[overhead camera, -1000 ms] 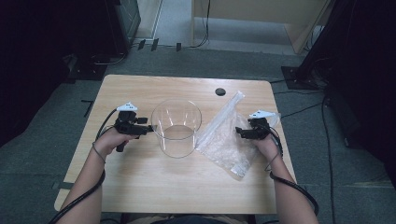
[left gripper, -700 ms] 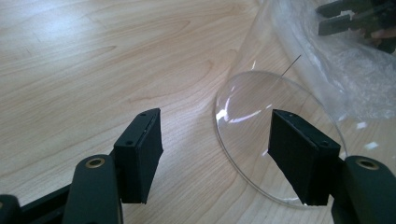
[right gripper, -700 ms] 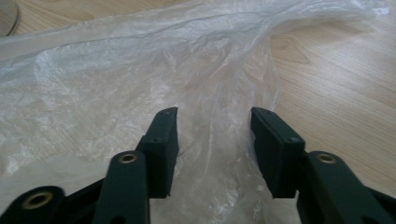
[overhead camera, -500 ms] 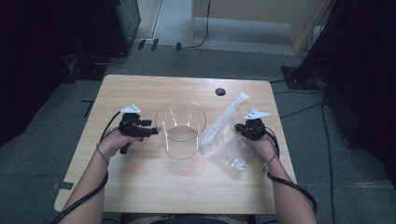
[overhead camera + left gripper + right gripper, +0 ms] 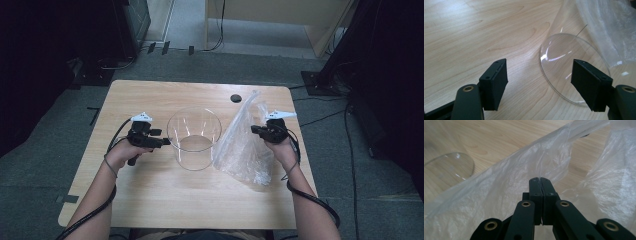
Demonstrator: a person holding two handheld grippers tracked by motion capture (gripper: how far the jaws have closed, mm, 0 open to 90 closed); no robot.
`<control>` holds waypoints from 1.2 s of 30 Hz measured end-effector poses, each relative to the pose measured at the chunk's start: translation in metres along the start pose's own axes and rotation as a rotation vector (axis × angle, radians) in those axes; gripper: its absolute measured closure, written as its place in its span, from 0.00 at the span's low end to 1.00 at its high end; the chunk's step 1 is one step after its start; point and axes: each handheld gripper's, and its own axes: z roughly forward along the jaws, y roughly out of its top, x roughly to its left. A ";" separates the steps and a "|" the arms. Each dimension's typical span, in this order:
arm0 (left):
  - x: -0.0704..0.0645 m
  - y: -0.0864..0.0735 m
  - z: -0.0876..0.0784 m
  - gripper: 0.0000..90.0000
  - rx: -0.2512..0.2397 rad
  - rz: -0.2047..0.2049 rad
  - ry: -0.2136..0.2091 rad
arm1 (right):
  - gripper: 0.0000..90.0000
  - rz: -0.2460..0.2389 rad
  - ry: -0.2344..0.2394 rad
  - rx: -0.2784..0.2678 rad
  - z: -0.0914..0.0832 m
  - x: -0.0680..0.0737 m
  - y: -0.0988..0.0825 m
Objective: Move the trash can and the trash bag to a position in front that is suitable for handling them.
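On the table's right side, the right gripper (image 5: 541,179) has just clamped the plastic bag (image 5: 243,145) and raised it beside the glass jar (image 5: 194,137) — ready for loading. The left gripper (image 5: 540,82) waits open by the jar.

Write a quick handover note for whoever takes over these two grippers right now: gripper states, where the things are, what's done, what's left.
Right gripper: jaws have just closed, shut on the clear plastic bag, pinching a fold of the film and lifting that edge; the rest of the bag lies on the wooden table.
Left gripper: open, held beside the clear glass container, jaws on either side of its lower wall, not pressing.
Container stands upright mid-table, left of the bag; whether they touch is unclear.
Done: bag gripped.
Left, probably: steady the container with the left gripper, then bring bag and container together.
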 end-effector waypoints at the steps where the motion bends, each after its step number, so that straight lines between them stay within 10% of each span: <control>1: 0.000 0.000 -0.001 0.34 0.000 0.002 -0.001 | 1.00 0.002 0.006 -0.008 -0.002 0.000 0.002; 36: -0.016 0.021 -0.018 0.33 -0.045 0.050 -0.049 | 1.00 -0.090 0.117 -0.094 -0.034 0.035 0.042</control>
